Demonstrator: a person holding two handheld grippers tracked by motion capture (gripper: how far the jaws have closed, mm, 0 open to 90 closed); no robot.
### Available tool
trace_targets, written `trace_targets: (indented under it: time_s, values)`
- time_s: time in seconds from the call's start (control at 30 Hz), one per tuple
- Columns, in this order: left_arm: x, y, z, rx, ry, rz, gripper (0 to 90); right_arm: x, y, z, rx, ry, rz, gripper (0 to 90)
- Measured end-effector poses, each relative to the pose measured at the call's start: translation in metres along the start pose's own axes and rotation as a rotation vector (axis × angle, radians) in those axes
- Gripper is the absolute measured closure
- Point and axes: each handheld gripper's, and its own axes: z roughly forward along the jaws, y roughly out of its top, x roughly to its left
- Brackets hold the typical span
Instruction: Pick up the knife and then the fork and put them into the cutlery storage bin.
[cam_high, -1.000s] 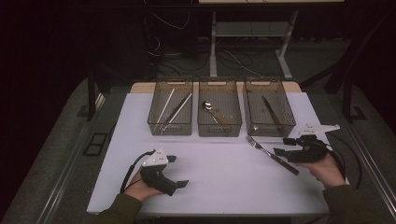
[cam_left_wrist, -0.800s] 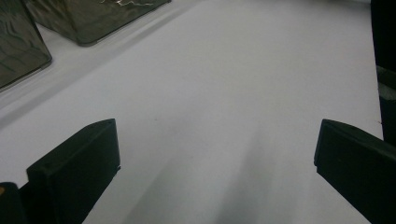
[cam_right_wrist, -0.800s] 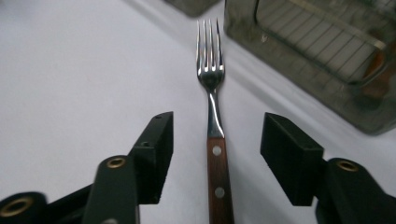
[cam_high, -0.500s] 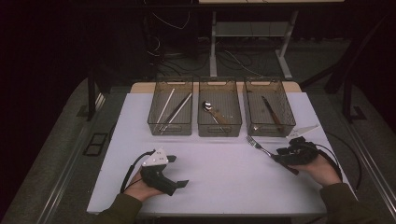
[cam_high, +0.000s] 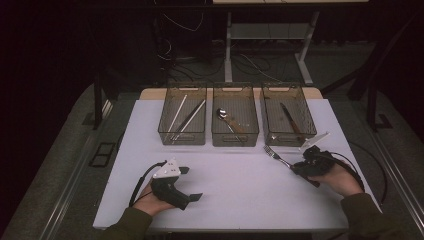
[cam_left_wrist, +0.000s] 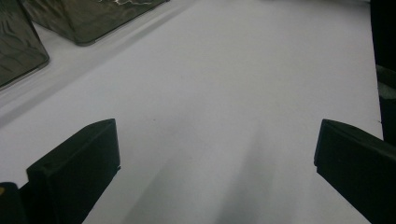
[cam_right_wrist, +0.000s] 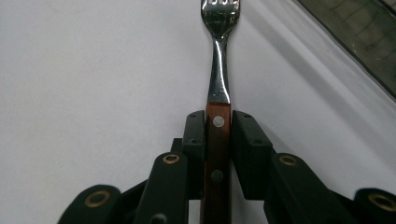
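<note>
A fork (cam_high: 276, 155) with a wooden handle lies on the white table (cam_high: 240, 200) in front of the right bin, tines pointing away to the left. My right gripper (cam_high: 296, 167) lies low over its handle. In the right gripper view the fork (cam_right_wrist: 218, 70) runs straight ahead and both pads of the right gripper (cam_right_wrist: 218, 123) press on the wooden handle; the jaws have just been closing on it. My left gripper (cam_high: 191, 183) rests at the front left of the table, open. In the left gripper view nothing but bare table lies between the jaws of the left gripper (cam_left_wrist: 215, 140).
Three clear bins stand in a row at the back of the table: the left bin (cam_high: 182, 141) holds chopsticks, the middle bin (cam_high: 235, 144) a spoon, the right bin (cam_high: 290, 143) a knife. The table's right edge is close to my right hand.
My right gripper has slid a little left and down over the fork's handle and its jaws have closed on it. The left gripper has stayed put.
</note>
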Motion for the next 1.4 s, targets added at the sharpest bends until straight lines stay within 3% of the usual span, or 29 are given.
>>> trace_targets:
  time_s: [0.57,0.73,0.83,1.0,1.4]
  values:
    - [-0.001,0.000,0.001,0.005,-0.008,0.006,0.0,0.002,0.048,0.012,0.352,-0.005,-0.067,74.9]
    - [-0.001,0.000,0.001,0.004,-0.007,0.007,0.0,0.002,0.055,0.016,0.406,-0.006,-0.061,77.6]
    - [-0.001,0.000,0.001,0.004,-0.008,0.007,0.0,0.002,0.053,0.015,0.395,-0.018,-0.084,77.7]
    - [-0.001,0.000,0.001,0.004,-0.008,0.006,0.0,0.001,0.047,0.007,0.315,0.005,-0.061,77.7]
    - [-0.001,0.000,0.001,0.006,-0.005,0.007,0.0,-0.003,0.031,-0.020,0.028,0.039,-0.007,77.6]
